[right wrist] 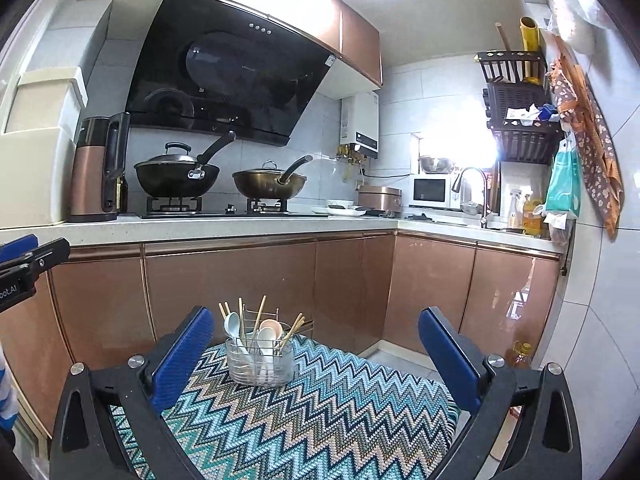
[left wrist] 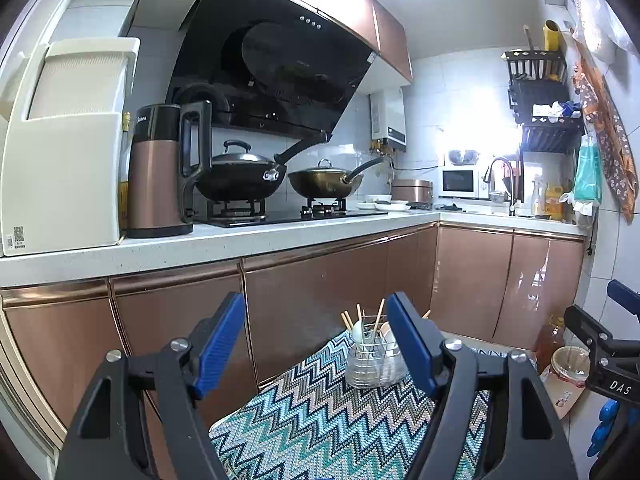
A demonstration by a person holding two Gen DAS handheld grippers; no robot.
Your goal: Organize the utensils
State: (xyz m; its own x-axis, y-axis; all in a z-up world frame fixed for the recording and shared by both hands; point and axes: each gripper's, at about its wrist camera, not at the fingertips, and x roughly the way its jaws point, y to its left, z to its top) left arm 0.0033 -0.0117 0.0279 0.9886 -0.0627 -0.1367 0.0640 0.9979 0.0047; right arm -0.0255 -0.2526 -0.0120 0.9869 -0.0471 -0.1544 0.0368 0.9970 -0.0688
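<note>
Surface [right wrist: 340, 420] covered by a zigzag-patterned woven cloth [right wrist: 280, 432] in teal, blue, beige and black, bearing near its far edge one clear utensil holder [right wrist: 260, 364] with a wire insert, in which spoons [right wrist: 267, 338] and chopsticks [right wrist: 258, 316] stand upright.

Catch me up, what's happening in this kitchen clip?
A person holds two grippers over a zigzag-patterned cloth. Both the left gripper and right gripper are open and hold nothing. On the cloth, ahead of them, a clear utensil holder already contains spoons and chopsticks.
</note>
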